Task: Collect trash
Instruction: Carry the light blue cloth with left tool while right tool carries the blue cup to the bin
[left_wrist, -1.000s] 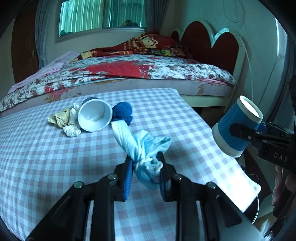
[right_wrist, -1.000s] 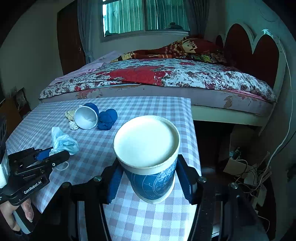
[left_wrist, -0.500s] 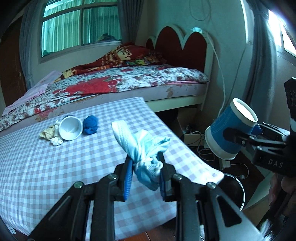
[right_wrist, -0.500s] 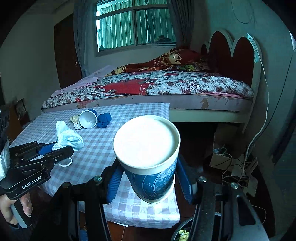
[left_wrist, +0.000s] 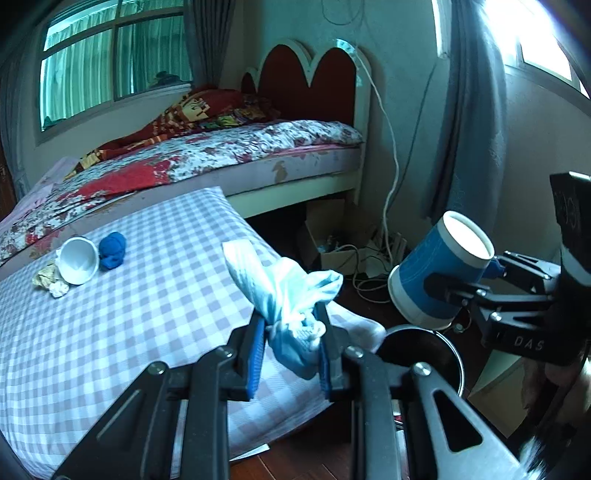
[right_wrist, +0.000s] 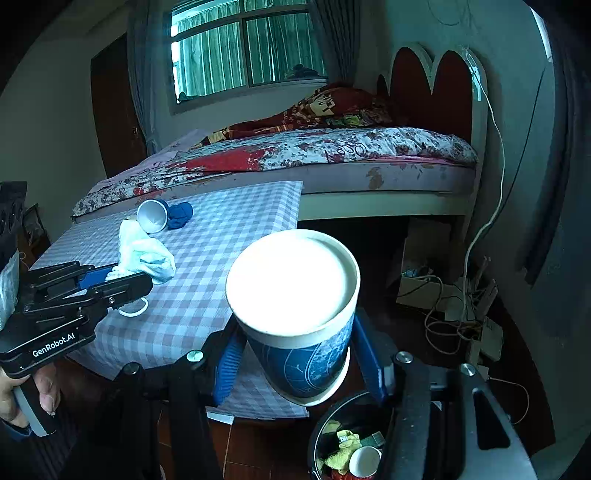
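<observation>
Left jaws (left_wrist: 290, 343) tight on crumpled face mask (left_wrist: 284, 291), right jaws (right_wrist: 299, 354) clamping paper cup (right_wrist: 295, 306).

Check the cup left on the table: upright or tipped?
Tipped. The cup lies on its side on the checked table, its white mouth facing the camera, beside the blue wad.

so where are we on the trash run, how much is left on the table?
Done: the bin on the floor already holds scraps and a cup.
In hand: left gripper clamps a face mask; right gripper holds a blue paper cup, near the bin.
Left on the table: a tipped cup, a blue wad, crumpled paper.
</observation>
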